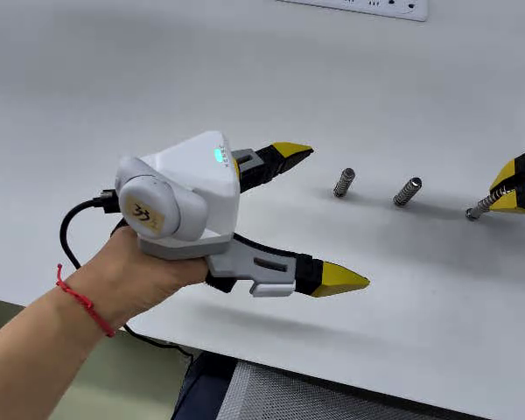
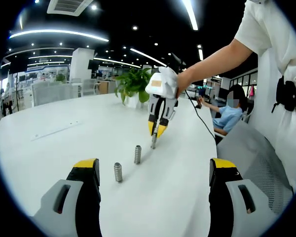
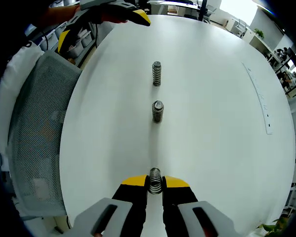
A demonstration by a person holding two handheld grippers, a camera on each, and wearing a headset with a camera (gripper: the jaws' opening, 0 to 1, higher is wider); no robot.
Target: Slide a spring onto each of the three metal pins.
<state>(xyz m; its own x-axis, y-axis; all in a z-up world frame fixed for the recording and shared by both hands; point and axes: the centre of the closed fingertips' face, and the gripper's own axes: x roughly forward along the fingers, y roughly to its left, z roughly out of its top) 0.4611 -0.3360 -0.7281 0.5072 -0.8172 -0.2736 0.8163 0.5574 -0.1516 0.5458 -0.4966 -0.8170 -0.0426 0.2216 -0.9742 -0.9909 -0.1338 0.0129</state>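
Head view: the white, yellow-tipped left gripper (image 1: 337, 216) is held over the white tabletop (image 1: 157, 79), jaws spread wide, nothing grasped. Beyond it, a first spring-sleeved metal pin (image 1: 344, 182) and a second spring-sleeved pin (image 1: 407, 191) are set on the tabletop.

Left gripper view: all three pins are seen in one row.

Right gripper view: the third spring-sleeved pin (image 3: 155, 180) is clenched by the right gripper (image 3: 155, 186).
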